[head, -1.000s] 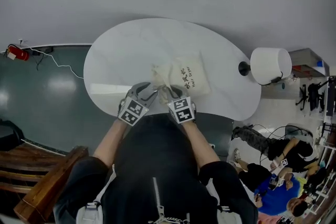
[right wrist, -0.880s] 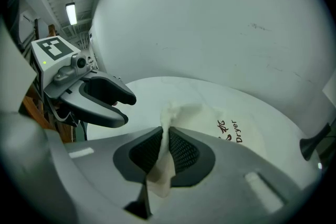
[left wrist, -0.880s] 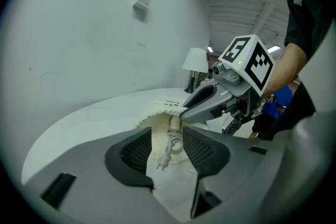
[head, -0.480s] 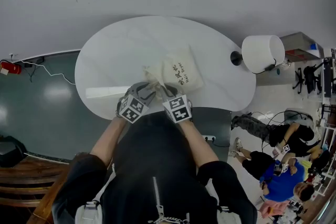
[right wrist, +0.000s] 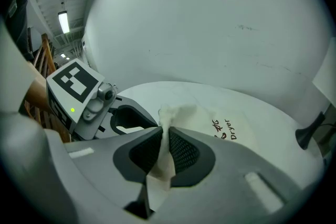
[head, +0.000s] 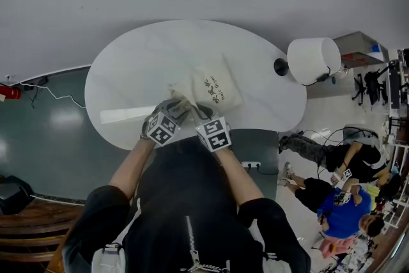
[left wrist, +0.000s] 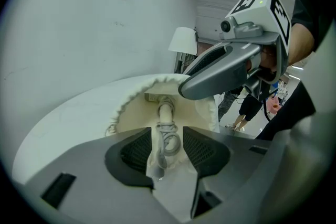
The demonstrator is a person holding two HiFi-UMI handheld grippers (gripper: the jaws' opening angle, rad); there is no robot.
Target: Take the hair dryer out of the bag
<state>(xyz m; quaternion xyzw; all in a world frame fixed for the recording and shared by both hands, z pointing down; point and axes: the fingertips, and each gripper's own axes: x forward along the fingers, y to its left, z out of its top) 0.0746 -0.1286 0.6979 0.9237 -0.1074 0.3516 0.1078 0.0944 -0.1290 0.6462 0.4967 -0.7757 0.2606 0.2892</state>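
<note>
On the white table [head: 121, 80], the left gripper [head: 177, 109] had edged down to the bag [head: 217, 87] mouth, jaws apart round the cord [left wrist: 168, 139] without pinching it. The right gripper [head: 198, 113], just beside, pinched the bag's rim. The dryer [left wrist: 165, 109], inside just ahead of the left jaws, seemed ready for seizing.

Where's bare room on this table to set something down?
Bare: the table's left half, between the bag and the left rim; also the far strip behind the bag. Crowded: the near edge, with left gripper and right gripper at the bag's mouth.
</note>
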